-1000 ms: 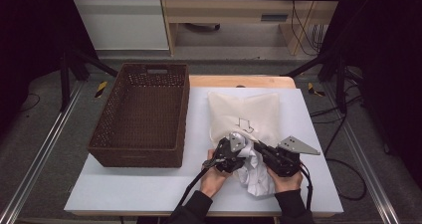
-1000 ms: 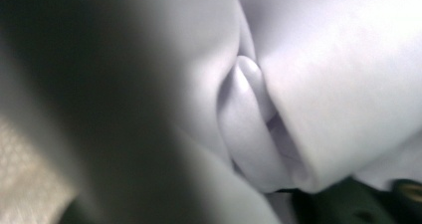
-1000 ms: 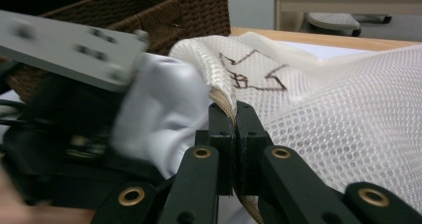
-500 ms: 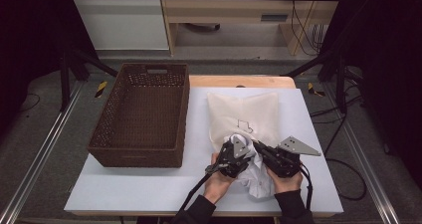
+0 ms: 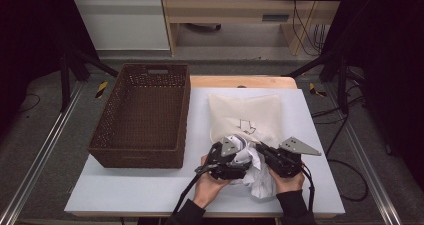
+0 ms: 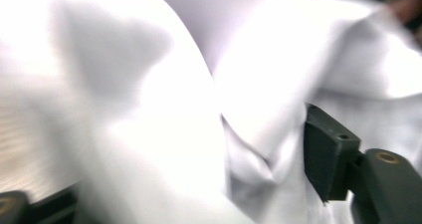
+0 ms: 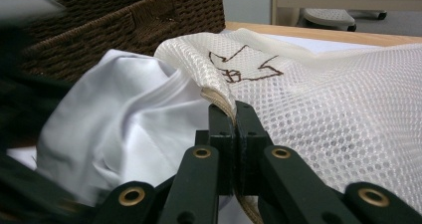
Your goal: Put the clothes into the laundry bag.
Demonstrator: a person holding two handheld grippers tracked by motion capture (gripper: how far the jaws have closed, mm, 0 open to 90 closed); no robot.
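Observation:
A cream mesh bag (image 5: 245,115) with a brown drawing lies on the white table, its near edge lifted. My right gripper (image 5: 261,147) is shut on that hem (image 7: 221,97), at the right side of the bag's mouth. A crumpled white garment (image 5: 257,180) lies bunched at the mouth between my two hands. My left gripper (image 5: 242,160) comes at it from the left. Its jaws have just been opening and stand apart with white cloth (image 6: 149,109) bulging between them. In the left gripper view one black pad (image 6: 326,152) shows at the right; the other is mostly hidden.
A dark brown wicker basket (image 5: 142,110) stands empty on the table's left half, close beside the bag. The table's front edge (image 5: 125,192) runs just before my hands. Black stands and cables flank the table on the floor.
My left gripper has shifted a little to the right and up against the garment, and its jaws stand wider. The right gripper still holds the bag's edge in the same place.

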